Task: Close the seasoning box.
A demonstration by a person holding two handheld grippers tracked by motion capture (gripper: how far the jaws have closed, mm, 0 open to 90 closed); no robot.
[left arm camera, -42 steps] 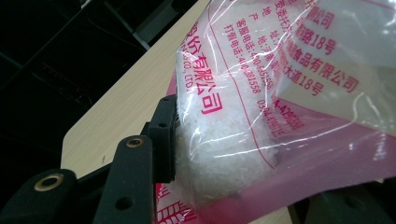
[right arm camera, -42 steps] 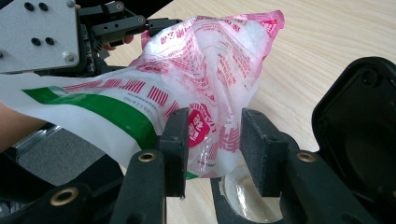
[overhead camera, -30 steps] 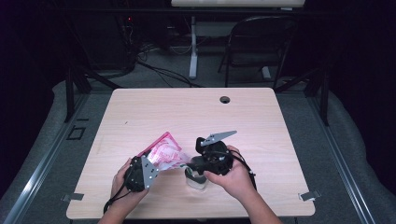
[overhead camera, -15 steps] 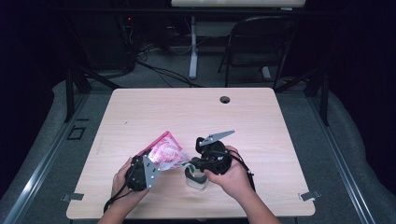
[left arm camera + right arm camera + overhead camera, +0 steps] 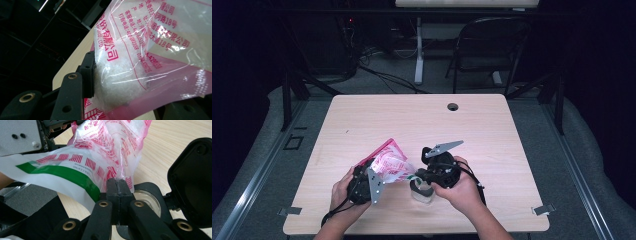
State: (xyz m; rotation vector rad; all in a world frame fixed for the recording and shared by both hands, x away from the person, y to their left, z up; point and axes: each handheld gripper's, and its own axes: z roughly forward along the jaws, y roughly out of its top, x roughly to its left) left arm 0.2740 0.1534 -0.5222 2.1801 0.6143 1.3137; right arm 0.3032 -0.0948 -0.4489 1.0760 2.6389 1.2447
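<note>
A clear plastic bag (image 5: 389,162) with red print, holding white granules, hangs between both grippers above the table's front. My left gripper (image 5: 379,174) is shut on the bag's full part; in the left gripper view a pad (image 5: 87,75) presses into the bag (image 5: 150,50). My right gripper (image 5: 117,183) is shut on a thin edge of the bag (image 5: 107,150), beside its green and white strip. Just beneath it stands a small clear jar (image 5: 146,197), its black lid (image 5: 192,182) swung open to the right. In the high view the jar (image 5: 422,192) sits under the right hand.
The light wooden table (image 5: 412,120) has a cable hole (image 5: 453,106) at the back. A folding chair (image 5: 492,45) and cables lie on the floor beyond it. The left gripper's grey plate (image 5: 20,135) shows at the upper left of the right gripper view.
</note>
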